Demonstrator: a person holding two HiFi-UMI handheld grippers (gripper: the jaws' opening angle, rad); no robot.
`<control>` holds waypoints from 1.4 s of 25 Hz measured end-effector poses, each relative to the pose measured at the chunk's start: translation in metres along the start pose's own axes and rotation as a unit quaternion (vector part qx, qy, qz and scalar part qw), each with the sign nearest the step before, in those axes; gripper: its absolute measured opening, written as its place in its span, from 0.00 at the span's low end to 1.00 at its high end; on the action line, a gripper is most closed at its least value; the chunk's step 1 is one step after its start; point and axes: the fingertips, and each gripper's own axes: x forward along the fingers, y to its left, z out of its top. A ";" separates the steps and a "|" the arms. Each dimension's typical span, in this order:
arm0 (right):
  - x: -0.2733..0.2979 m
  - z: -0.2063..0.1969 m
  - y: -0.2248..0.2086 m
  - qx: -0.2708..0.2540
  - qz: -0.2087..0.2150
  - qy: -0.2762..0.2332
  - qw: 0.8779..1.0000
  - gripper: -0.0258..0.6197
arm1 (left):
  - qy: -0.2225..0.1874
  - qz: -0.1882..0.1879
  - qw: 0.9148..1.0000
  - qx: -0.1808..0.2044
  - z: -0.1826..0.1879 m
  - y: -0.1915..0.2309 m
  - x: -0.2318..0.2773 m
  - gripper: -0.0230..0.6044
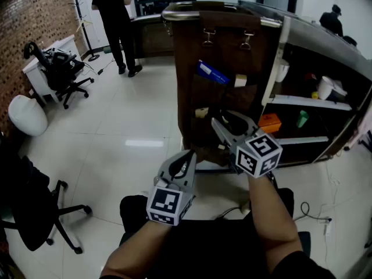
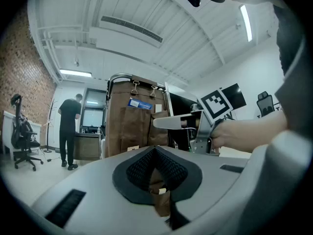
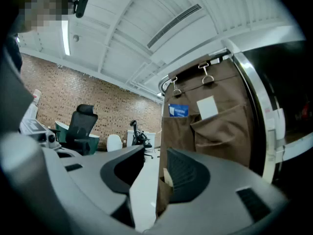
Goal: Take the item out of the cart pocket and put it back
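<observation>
From where I stand, the blue item (image 1: 211, 73) and the white card (image 1: 240, 81) show only their tops above the cart (image 1: 186, 68) pockets, the rest sunk in the cloth (the blue one's print is too small to read). The right gripper (image 1: 228, 122) covers part of a lower pocket. In the head view the top edge cuts off the standing person (image 1: 116, 16) at the head.

Head view looks steeply down; both gripper views face level at the cart (image 1: 187, 57) all three share
</observation>
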 end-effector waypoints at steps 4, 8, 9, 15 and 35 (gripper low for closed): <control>0.037 -0.014 -0.010 -0.035 0.003 0.033 0.999 0.38 | 0.000 0.003 1.000 -0.004 -0.001 0.005 0.001 0.04; 0.066 -0.034 -0.021 -0.068 -0.001 0.068 0.995 0.39 | 0.004 0.005 1.000 -0.017 -0.004 0.010 0.003 0.04; 0.071 -0.039 -0.025 -0.074 -0.003 0.075 0.994 0.39 | 0.005 0.005 1.000 -0.020 -0.005 0.010 0.003 0.04; 0.087 -0.071 -0.048 -0.087 -0.017 0.113 0.990 0.41 | 0.009 -0.001 1.000 -0.027 -0.009 0.009 0.007 0.04; 0.123 -0.105 -0.043 -0.186 0.024 0.195 0.963 0.23 | 0.014 -0.003 0.999 -0.048 -0.017 0.012 0.012 0.04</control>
